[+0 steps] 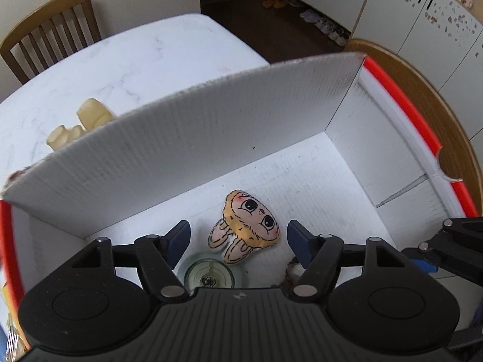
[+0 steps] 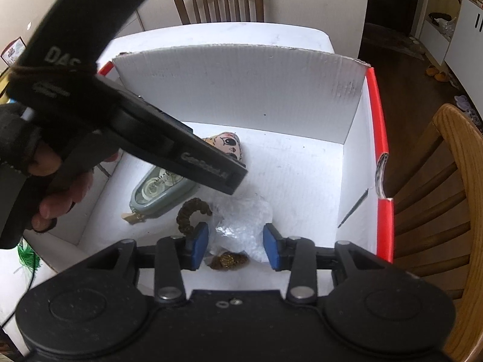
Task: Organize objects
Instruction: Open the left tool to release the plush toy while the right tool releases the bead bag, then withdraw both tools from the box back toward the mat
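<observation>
Both grippers are held over an open white cardboard box (image 1: 187, 150) with red-edged rims, which stands on a white marbled table (image 1: 135, 60).

The left gripper (image 1: 238, 241) is seen with its jaws spread wide and nothing between the blue pads. A flat plush bunny charm (image 1: 247, 229) lies on the box floor in the gap between the fingertips, below them and not touched by either pad. Just nearer the camera, a round glass-fronted, grey-green case (image 1: 209, 276) is seen from the end, partly hidden by the gripper body. In the right wrist view this case (image 2: 163, 188) is shown lying on the box floor beside the bunny charm (image 2: 229, 144), with the left gripper's body crossing above both.

The right gripper (image 2: 235, 247) is also open, its jaws moderately wide and empty. Between and just beyond its pads lies a crumpled clear plastic bag (image 2: 244, 217), with a small dark brown, glittery piece (image 2: 229, 260) at its near edge, low between the fingertips. A curled brown scrunchie (image 2: 190, 214) lies just beside the left pad; whether it touches the pad cannot be told.

Counted inside the box: one bunny charm, one case, one plastic bag, one scrunchie, one small brown piece. Outside the box, on the table behind its far wall, pale yellow blocky pieces (image 1: 81, 120) are partly hidden; their number cannot be told. Two wooden chairs (image 2: 217, 3) (image 2: 446, 211) are seen at the table.
</observation>
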`<action>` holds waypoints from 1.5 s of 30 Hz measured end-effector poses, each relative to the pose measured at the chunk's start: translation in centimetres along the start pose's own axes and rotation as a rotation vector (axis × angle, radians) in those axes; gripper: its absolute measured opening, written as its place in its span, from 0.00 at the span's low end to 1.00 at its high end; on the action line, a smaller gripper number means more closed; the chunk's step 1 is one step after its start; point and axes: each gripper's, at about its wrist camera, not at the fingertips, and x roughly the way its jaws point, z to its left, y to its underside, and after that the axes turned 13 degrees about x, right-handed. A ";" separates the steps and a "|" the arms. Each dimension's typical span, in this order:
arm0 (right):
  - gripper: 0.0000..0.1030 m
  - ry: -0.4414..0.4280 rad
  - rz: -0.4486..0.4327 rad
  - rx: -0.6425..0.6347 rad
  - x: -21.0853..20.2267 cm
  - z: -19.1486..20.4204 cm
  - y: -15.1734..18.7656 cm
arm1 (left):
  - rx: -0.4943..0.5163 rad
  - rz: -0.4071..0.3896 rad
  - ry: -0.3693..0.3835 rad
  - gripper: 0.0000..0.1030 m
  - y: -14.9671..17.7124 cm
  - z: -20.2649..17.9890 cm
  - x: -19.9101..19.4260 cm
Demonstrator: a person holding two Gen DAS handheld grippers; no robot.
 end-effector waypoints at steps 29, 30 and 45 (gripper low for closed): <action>0.74 -0.015 -0.171 0.043 -7.3 5.4 1.7 | 0.015 -0.278 0.019 0.73 8.1 4.6 -15.6; 0.76 -0.015 -0.176 0.049 -7.6 5.8 1.8 | 0.020 -0.283 0.014 0.73 8.7 5.0 -16.1; 0.83 -0.074 -0.202 0.028 -8.3 15.3 4.2 | -0.013 -0.352 -0.078 0.81 16.6 13.1 -21.8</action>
